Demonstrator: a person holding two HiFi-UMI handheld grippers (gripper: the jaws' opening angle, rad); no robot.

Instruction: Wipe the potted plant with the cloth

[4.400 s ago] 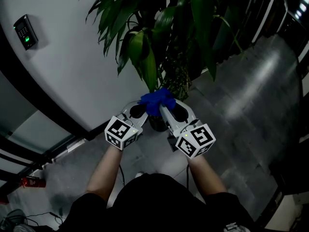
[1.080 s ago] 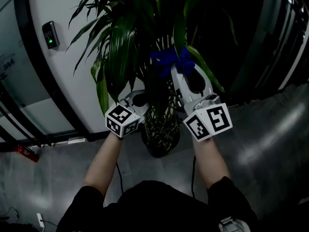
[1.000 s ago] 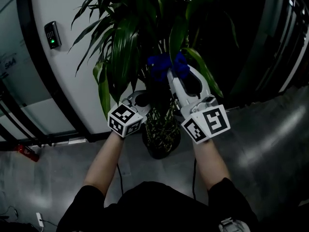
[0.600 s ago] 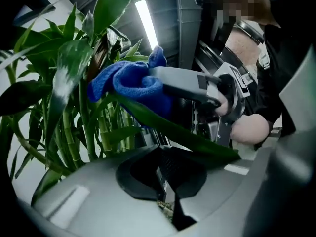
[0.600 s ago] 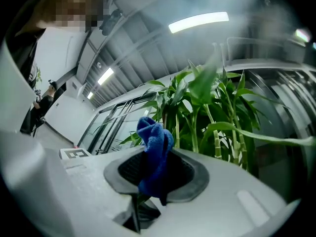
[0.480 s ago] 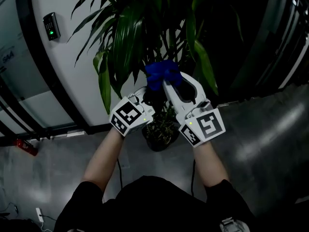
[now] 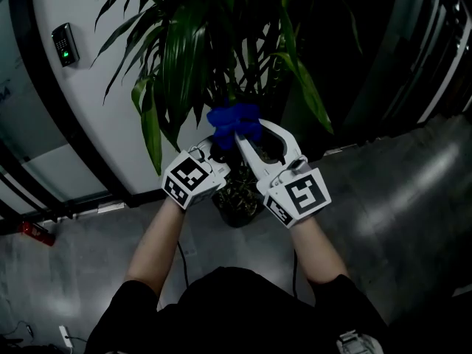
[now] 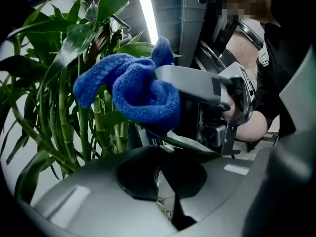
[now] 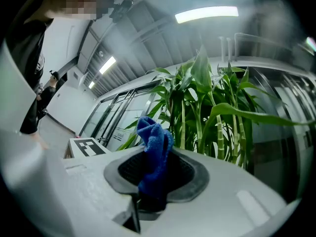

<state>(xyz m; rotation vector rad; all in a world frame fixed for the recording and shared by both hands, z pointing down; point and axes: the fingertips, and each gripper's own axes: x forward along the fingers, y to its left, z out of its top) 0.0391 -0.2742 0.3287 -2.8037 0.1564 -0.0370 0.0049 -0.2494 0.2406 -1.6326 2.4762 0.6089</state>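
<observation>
**While the cloth sits at the foliage, the leaf needs a backing**

Since the right gripper [image 7: 240,137] has its jaws clamped hard on the blue cloth [image 7: 234,120], with most of the cloth bunched free beyond the tips, the wipe looks best done with that loose wad rather than the hard jaw ends. The cloth hangs straight above the pot [image 7: 237,201], low in the potted plant [image 7: 192,43] among the inner leaves. The left gripper [image 7: 214,153] waits just beside it, jaws drawn together. A dark leaf [image 8: 197,144] lies across their tips, but I cannot tell whether it is pinched. Steadying that leaf from beneath and drawing the cloth along it from base to tip, with light pressure, seems the sound way, as these blades probably bend and spring back.

Up from the pot, close-set stalks [image 8: 64,117] crowd the reach. A long leaf [image 7: 302,87] arches to the right of the pot and a drooping one [image 7: 151,124] hangs to its left; either could snag a gripper. Behind the pot and to its left, a wall reader [image 7: 65,44] glows green, well apart.
</observation>
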